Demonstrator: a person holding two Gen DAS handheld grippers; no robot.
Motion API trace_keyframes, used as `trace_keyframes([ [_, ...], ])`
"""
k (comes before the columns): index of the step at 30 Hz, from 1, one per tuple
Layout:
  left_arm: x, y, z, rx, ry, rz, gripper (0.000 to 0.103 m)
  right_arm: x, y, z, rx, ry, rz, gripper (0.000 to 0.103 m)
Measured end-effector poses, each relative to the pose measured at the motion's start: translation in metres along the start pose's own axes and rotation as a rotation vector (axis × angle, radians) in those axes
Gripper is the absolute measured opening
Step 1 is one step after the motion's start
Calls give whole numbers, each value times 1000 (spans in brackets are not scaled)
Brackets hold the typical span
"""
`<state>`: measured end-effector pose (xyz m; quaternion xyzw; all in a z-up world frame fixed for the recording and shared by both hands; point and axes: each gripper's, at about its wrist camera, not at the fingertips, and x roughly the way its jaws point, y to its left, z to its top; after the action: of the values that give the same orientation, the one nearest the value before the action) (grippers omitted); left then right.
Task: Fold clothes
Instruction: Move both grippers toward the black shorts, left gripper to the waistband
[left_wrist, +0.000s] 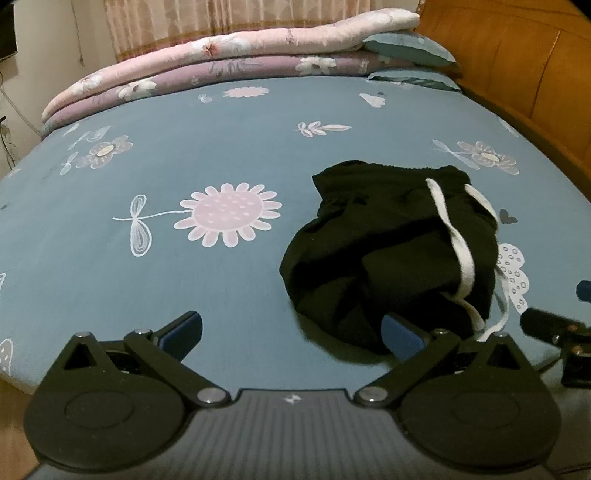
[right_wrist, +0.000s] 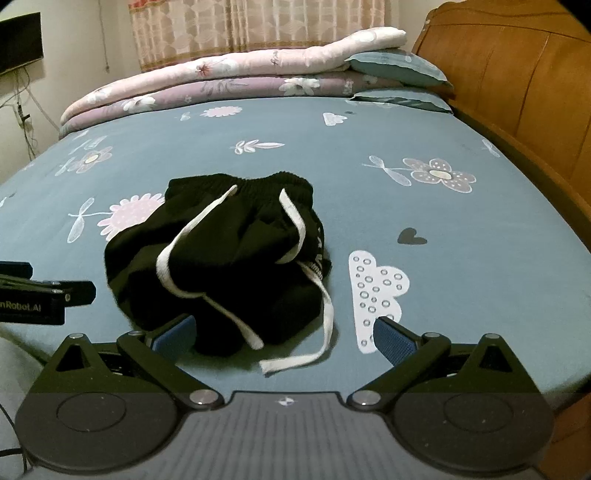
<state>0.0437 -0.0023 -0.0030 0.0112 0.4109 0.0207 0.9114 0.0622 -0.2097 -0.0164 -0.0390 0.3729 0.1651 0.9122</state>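
The left gripper hovers low over the near edge of the bed, fingers spread wide and empty, its right pad just at the rumpled hem of the black shorts. The shorts lie in a heap on the blue flowered sheet — waistband away from the cameras, white drawstring trailing loose toward the near edge. The right gripper is likewise wide open with nothing held, straddling the heap's near side. A good start, I judge, is spreading the heap flat first: each gripper pinching one near corner of fabric only — not the cord — then drawing apart evenly.
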Motion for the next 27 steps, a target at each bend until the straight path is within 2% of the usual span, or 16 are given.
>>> trace_keyframes([
  [9, 33, 1, 12, 6, 52, -7, 102, 30, 0, 18, -15, 19, 31, 103],
  [16, 54, -11, 21, 38, 73, -43, 102, 42, -6, 22, -17, 19, 51, 103],
  [21, 72, -20, 28, 79, 88, -29, 102, 48, -12, 23, -11, 27, 77, 103],
  [27, 93, -15, 42, 76, 97, -39, 103, 59, -9, 26, -24, 33, 98, 103],
])
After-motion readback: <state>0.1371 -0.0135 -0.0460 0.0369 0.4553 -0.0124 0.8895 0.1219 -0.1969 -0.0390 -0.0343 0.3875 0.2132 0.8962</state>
